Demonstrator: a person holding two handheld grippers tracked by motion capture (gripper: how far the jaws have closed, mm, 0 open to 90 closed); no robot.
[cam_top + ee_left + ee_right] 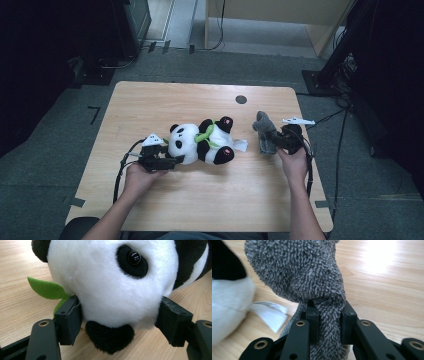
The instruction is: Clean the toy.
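Presently: plush panda (200, 142), lying mid-worktop (150, 100), head between left tongs (120, 322), jaws wide and pressing its cheeks. Grey plush toy (312, 277), right of panda, pinched narrow in right tongs (329, 322). Advice: squeeze gently, lift evenly.

The high view looks forward and down over the whole bench (150, 100). Each gripper view looks along its jaws, very close; both share the plush panda (107, 287).

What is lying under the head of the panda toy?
Under the panda toy head I see the wooden table and a green felt leaf coming out beside the left gripper. The head covers the rest of the leaf.
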